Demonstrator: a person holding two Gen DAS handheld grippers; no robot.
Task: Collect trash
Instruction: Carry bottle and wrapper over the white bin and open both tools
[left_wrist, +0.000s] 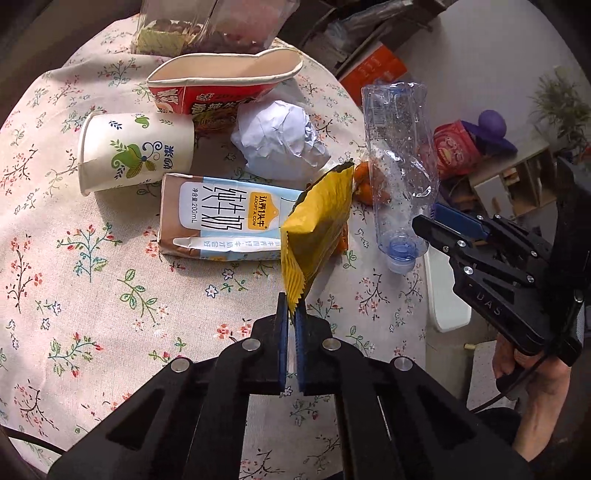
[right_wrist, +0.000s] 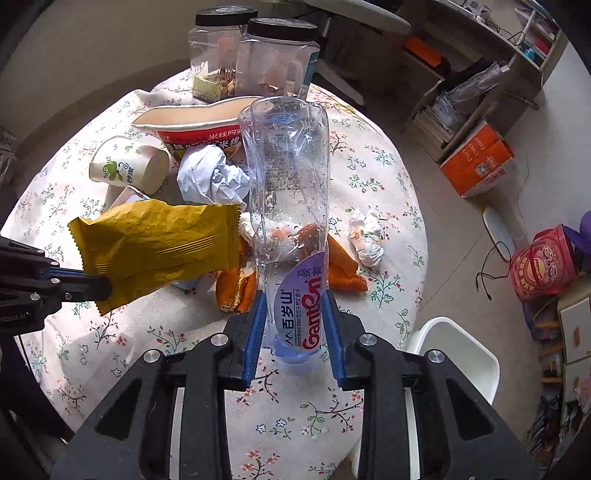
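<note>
Wrapper (left_wrist: 317, 225) edge pinched in left hand-held gripper (left_wrist: 291, 314), right hand-held gripper (right_wrist: 295, 321) clamping bottle (right_wrist: 288, 192) — airborne.

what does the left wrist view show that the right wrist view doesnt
Only the left wrist view shows the milk carton's full printed face and the hand holding the right gripper.

Only the right wrist view shows the jars' black lids, the crumpled tissue, the spread orange peels and the bottle's Ganten label.

Both show the yellow wrapper pinched in the left gripper, the clear bottle clamped in the right gripper, the paper cup, the noodle bowl and the crumpled paper.
</note>
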